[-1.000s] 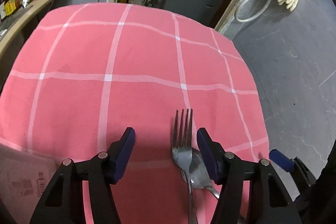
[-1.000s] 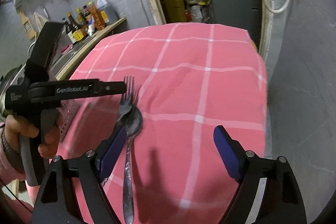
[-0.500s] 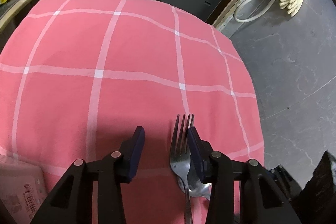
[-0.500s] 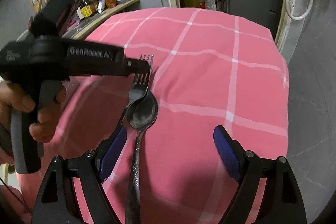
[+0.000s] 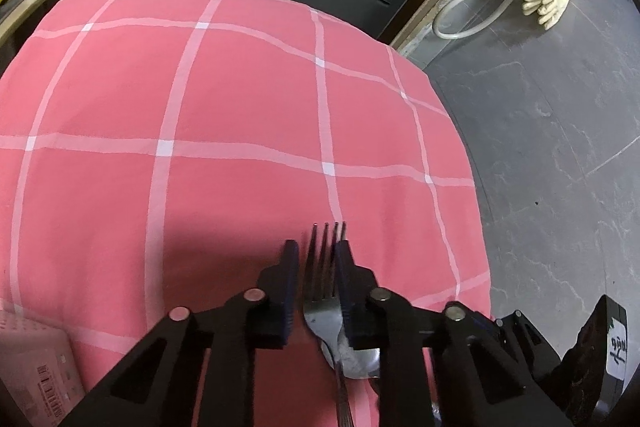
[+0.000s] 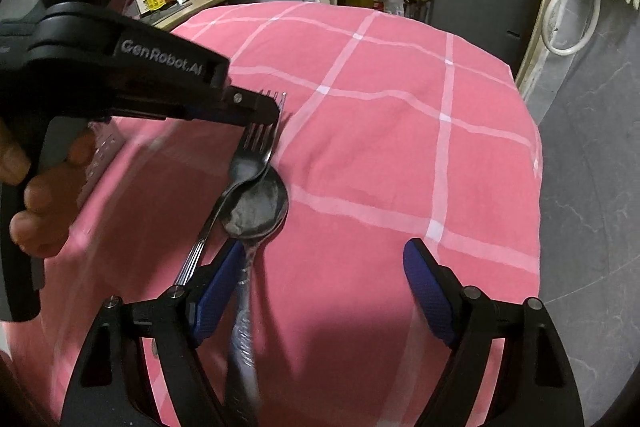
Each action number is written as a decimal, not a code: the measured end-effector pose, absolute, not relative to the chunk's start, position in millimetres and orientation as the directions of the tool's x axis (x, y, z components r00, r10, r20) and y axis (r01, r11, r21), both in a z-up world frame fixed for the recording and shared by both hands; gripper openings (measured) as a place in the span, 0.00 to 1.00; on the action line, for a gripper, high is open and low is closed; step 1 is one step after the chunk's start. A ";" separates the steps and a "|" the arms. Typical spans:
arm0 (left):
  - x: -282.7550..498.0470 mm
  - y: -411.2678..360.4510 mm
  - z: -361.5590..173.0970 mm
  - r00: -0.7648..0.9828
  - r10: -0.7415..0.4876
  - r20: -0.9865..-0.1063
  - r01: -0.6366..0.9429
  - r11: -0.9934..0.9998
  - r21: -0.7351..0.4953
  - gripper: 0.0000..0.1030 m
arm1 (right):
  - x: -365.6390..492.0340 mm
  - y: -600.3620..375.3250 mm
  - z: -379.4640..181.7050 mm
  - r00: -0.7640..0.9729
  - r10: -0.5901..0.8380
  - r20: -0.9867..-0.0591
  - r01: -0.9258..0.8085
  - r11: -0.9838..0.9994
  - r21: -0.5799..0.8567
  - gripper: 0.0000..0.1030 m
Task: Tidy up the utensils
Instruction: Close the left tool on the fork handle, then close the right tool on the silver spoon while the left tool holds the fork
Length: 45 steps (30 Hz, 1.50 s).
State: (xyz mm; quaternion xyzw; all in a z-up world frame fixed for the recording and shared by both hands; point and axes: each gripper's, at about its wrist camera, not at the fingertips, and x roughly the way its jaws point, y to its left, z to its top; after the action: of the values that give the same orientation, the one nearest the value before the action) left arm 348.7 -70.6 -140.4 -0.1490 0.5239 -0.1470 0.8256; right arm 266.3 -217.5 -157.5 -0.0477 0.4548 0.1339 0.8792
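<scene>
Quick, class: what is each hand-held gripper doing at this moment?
Left hand-held gripper: jaws just closing, shut on the fork.
Right hand-held gripper: open, holding nothing; the spoon lies by its left finger.

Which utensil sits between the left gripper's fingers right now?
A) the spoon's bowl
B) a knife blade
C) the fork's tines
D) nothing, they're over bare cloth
C: in the left wrist view the left gripper has its blue pads either side of the fork at the tines, jaws just closing in on it; the spoon lies lower, under the fork's neck.
</scene>
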 end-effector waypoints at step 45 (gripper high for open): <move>311.4 -50.4 -133.8 0.382 -0.307 -0.872 0.002 0.944 -0.331 0.07 | 329.6 -216.0 -172.3 0.334 0.509 -0.794 -0.467 0.821 0.330 0.24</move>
State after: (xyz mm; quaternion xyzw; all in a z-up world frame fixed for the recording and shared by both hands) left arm 311.4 -50.4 -133.8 -0.1388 0.5478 -0.0942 0.8196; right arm 329.6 -216.0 -172.3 0.0211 0.4940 0.2987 0.8163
